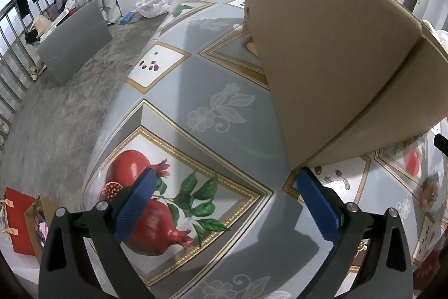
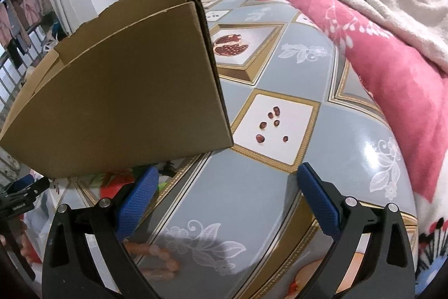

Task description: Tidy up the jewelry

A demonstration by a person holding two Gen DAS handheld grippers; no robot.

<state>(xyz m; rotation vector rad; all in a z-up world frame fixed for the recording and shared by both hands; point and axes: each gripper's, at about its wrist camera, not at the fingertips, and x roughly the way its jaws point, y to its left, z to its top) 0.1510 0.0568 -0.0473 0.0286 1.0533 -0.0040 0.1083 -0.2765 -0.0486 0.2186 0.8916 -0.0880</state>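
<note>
Left gripper fingers apart, right gripper fingers apart, brown cardboard box on pomegranate-print tablecloth, orange bead bracelet near right gripper

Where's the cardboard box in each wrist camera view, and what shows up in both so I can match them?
Left wrist view: the box fills the upper right, its near corner just above the right blue finger.
Right wrist view: the box fills the left and centre, open top visible, above the left blue finger.
Shared landmark: the pomegranate-print tablecloth that the box rests on; its white square with loose seeds appears in both views.
</note>
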